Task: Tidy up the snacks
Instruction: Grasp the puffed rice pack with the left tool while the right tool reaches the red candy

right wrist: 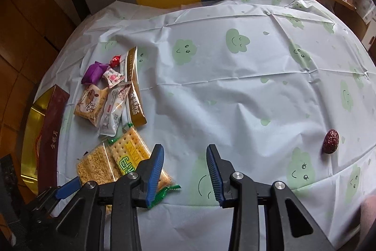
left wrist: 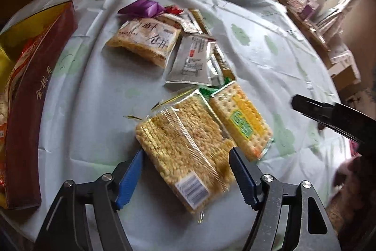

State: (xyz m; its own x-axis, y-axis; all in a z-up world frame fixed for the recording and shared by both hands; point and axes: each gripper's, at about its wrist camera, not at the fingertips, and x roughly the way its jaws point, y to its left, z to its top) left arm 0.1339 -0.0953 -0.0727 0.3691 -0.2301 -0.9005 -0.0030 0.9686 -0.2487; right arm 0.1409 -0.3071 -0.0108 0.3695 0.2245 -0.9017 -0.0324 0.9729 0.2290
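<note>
White tablecloth with green cloud faces (right wrist: 235,95) covers your table. Your left gripper (left wrist: 186,153) straddles a clear-wrapped puffed-rice cake (left wrist: 185,145), blue jaws apart on either side of it. Touching that cake lies a cracker packet (left wrist: 242,119); beyond, loose sachets (left wrist: 190,60). Your right gripper (right wrist: 184,171) hangs open beside it, a wrinkled red date (right wrist: 330,138) well apart.
</note>
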